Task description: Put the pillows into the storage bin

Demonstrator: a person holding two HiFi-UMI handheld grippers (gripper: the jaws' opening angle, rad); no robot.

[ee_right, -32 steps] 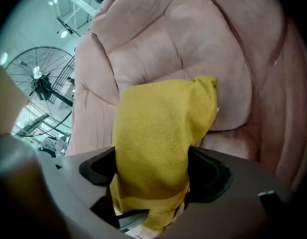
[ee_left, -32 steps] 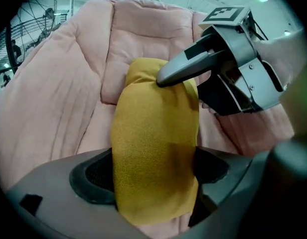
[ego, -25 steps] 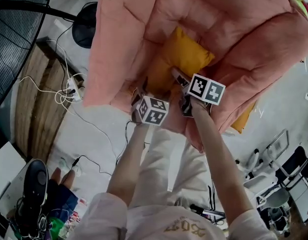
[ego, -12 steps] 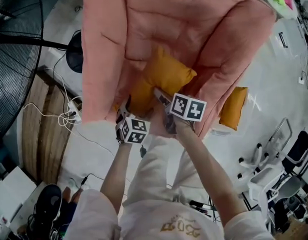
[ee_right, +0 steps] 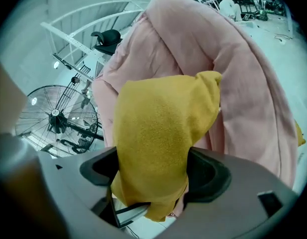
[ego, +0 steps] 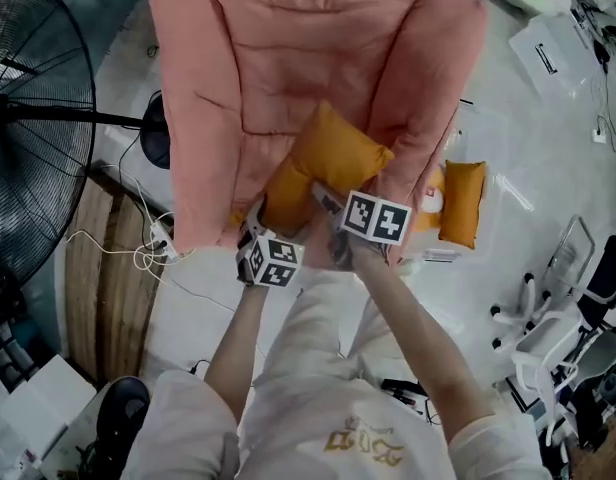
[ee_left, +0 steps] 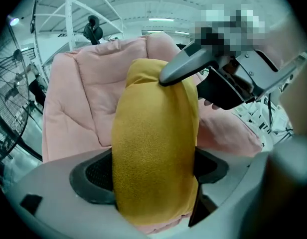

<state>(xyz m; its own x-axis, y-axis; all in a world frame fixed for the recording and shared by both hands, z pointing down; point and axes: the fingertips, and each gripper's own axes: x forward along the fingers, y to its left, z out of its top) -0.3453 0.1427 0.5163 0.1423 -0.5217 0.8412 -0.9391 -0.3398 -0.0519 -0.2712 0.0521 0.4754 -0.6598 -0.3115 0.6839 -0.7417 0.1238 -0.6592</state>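
A yellow pillow lies against a big pink quilted cover that hangs lifted in front of me. My left gripper is shut on the pillow's lower left end, which fills its jaws. My right gripper is shut on the pillow's lower right part. A bit of pink fabric shows under the pillow in both gripper views. In the left gripper view the right gripper's finger presses on the pillow's top. A second yellow pillow lies on the floor to the right.
A large standing fan is at the left, beside a wooden board with cables and a power strip. Office chairs stand at the lower right. White boxes sit at the upper right.
Both grippers have risen with the yellow pillow and the pink cover still in hold. The second yellow pillow on the floor has come fully into view at the right.
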